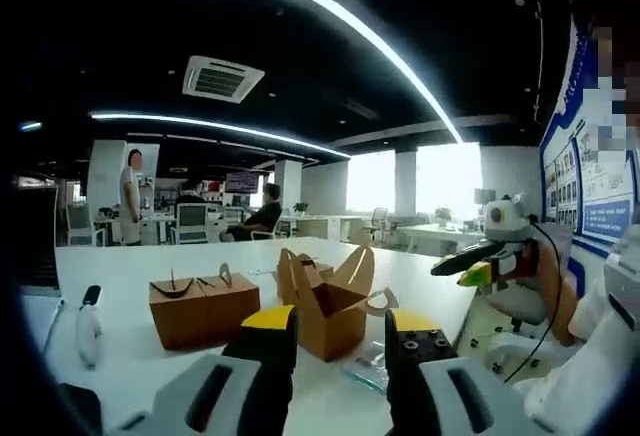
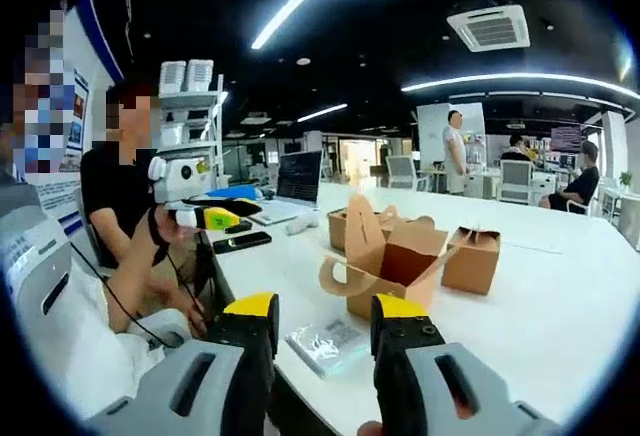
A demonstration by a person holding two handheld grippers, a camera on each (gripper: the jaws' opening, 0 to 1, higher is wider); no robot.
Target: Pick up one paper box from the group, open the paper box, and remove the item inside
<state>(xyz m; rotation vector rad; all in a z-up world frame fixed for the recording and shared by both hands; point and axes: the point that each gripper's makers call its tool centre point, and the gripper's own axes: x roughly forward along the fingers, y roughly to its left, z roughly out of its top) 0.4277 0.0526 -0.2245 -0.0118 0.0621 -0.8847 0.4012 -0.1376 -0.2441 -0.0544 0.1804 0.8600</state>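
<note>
Opened paper box [image 1: 330,306] on table [image 1: 130,266]: just beyond my left gripper [image 1: 340,341] and right gripper [image 2: 322,331], jaws apart, empty.

An open-plan office: beyond the gripper's jaws stretch long white desks [image 1: 150,266], office chairs [image 1: 190,222], a laptop [image 2: 298,178], seated workers [image 1: 262,214], ceiling light strips [image 1: 330,11] and a ceiling air-conditioning unit [image 1: 222,78]

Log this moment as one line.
open box on table | packet beside it | closed box untouched | left hand-held gripper open | right hand-held gripper open
</note>
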